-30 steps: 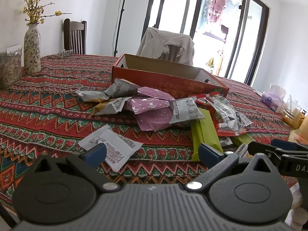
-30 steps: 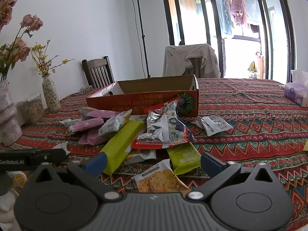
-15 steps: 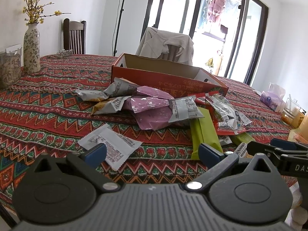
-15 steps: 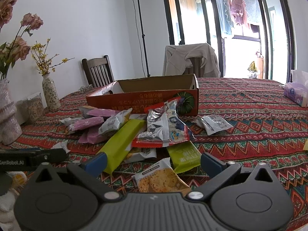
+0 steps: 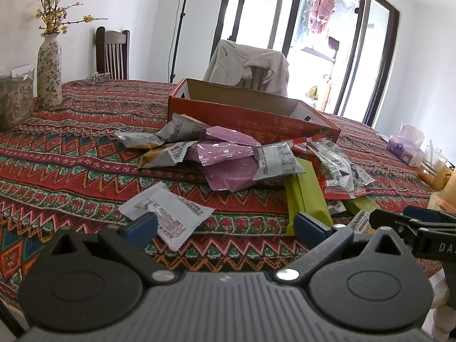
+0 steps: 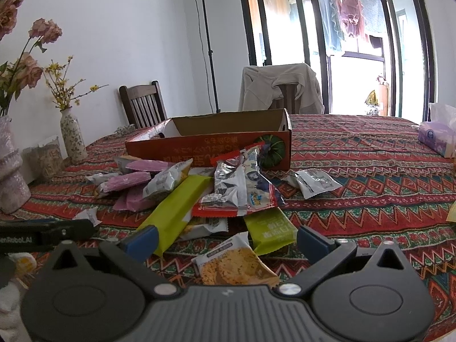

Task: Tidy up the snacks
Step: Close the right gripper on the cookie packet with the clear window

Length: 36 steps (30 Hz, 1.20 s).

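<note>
A pile of snack packets lies on the patterned tablecloth in front of an open orange cardboard box point(image 5: 250, 114) point(image 6: 211, 145). In the left wrist view my left gripper point(image 5: 225, 226) is open and empty, low over the cloth, with a white packet point(image 5: 168, 211) by its left finger. Pink packets point(image 5: 228, 154) and a long green packet point(image 5: 305, 193) lie beyond. In the right wrist view my right gripper point(image 6: 225, 238) is open and empty, with an orange cracker packet point(image 6: 233, 262) between its fingers and green packets point(image 6: 176, 211) point(image 6: 270, 230) just beyond. A red and silver packet point(image 6: 242, 188) tops the pile.
A flowered vase point(image 5: 50, 68) and a jar point(image 5: 14, 97) stand at the table's left. A tissue pack point(image 6: 436, 136) and glasses point(image 5: 433, 165) sit at the right. Chairs point(image 6: 142, 105) stand behind the table. The right gripper's finger point(image 5: 413, 222) shows beside the left.
Both grippers have stayed nearly still. The view has shifted only slightly; no packet has moved.
</note>
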Available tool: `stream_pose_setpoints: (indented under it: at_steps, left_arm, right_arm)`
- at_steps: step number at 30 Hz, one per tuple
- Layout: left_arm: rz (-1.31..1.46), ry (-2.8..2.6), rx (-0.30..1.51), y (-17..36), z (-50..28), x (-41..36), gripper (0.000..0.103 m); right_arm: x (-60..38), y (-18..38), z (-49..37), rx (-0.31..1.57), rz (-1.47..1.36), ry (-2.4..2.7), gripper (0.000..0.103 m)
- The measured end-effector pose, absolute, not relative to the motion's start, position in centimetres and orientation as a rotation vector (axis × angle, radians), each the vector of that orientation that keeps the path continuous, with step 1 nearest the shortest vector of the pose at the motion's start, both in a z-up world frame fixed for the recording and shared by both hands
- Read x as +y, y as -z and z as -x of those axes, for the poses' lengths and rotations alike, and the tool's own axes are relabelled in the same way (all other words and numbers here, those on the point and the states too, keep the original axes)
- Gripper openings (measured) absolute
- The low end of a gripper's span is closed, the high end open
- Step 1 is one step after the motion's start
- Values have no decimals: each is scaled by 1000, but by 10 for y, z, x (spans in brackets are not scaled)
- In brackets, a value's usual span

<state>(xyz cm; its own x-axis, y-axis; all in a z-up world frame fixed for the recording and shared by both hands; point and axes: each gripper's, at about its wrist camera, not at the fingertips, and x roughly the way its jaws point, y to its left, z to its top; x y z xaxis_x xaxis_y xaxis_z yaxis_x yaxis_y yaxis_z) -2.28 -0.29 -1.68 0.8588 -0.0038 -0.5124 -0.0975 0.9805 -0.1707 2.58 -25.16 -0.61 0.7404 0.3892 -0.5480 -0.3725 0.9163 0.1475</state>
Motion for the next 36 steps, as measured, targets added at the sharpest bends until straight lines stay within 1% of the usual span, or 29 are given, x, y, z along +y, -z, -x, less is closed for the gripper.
stream_pose_setpoints:
  at_steps: [7, 11, 16, 18, 19, 21, 22, 25, 27, 30, 36]
  left_arm:
    - [190, -68, 532, 18, 24, -2, 103]
    - [194, -75, 536, 19, 24, 0, 103]
    - [196, -72, 544, 21, 23, -1, 103]
    - [200, -72, 548, 22, 23, -1, 103]
    - [201, -72, 548, 22, 23, -1, 103]
    - [202, -75, 547, 22, 24, -1, 103]
    - [203, -76, 547, 22, 25, 0, 103]
    - [211, -81, 550, 23, 25, 1, 103]
    - [214, -85, 551, 23, 26, 2, 103]
    - [220, -89, 550, 23, 28, 4, 103]
    - [216, -115, 544, 20, 29, 9, 103]
  right_arm:
    - [-253, 11, -26, 627, -4, -399, 103]
    - [-250, 16, -25, 647, 27, -407, 100]
    - [-243, 24, -26, 679, 63, -431, 89]
    - [-241, 27, -27, 693, 73, -438, 78]
    - [-239, 29, -28, 700, 80, -440, 75]
    - [-237, 32, -28, 714, 98, -436, 63]
    - [-236, 34, -28, 718, 107, -435, 59]
    - [-235, 34, -25, 705, 127, -449, 53]
    - [-236, 33, -23, 705, 126, -461, 46]
    - [-238, 31, -21, 700, 110, -476, 40]
    - [-246, 19, -13, 636, 75, -480, 40]
